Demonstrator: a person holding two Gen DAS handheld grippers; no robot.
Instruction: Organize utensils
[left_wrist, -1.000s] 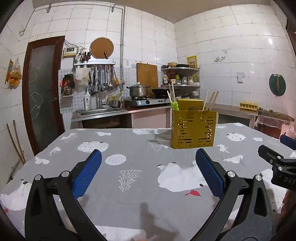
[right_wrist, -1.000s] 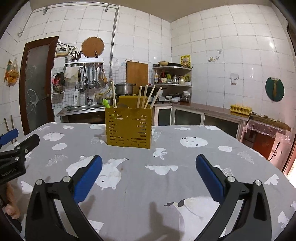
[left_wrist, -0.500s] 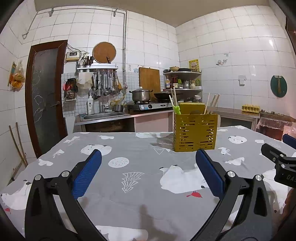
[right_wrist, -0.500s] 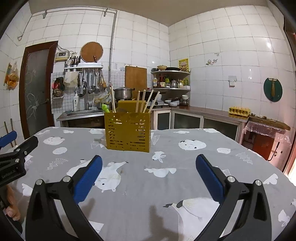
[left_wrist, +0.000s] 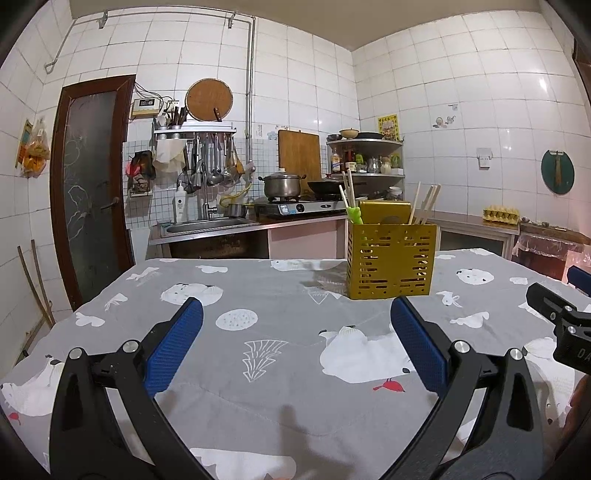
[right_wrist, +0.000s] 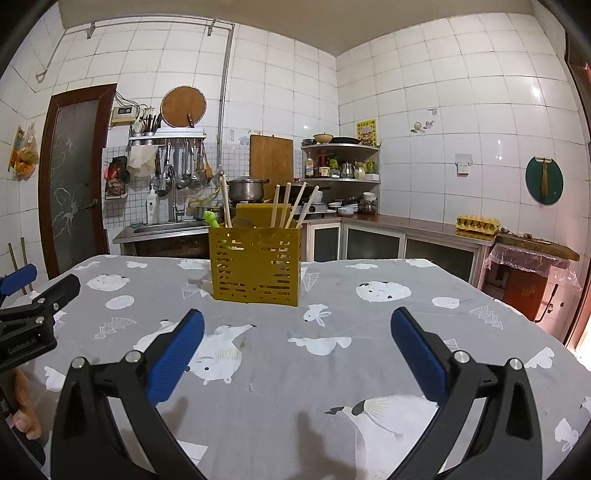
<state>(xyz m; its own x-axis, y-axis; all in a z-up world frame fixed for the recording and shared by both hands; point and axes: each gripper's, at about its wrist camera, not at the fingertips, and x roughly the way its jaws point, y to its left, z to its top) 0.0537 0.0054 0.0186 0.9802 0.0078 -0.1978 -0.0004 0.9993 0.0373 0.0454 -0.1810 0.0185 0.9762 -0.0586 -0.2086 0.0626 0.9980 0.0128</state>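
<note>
Both views raised since earlier; yellow utensil holder (left_wrist: 391, 260) now lower, right of centre
Left gripper (left_wrist: 295, 343), right gripper (right_wrist: 295, 343): jaws apart, empty, above desk (left_wrist: 258, 369); chopsticks (right_wrist: 291, 206) upright in holder

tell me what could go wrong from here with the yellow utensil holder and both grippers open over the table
1. The chopsticks lean loosely at angles in the yellow utensil holder; reaching in with the open right gripper may knock neighbours or miss a single stick.
2. The holder looks light and stands free on the tablecloth, so a sideways pull could tip or drag it.
3. The left gripper and right gripper sit close together and might collide if both reach in.
</note>
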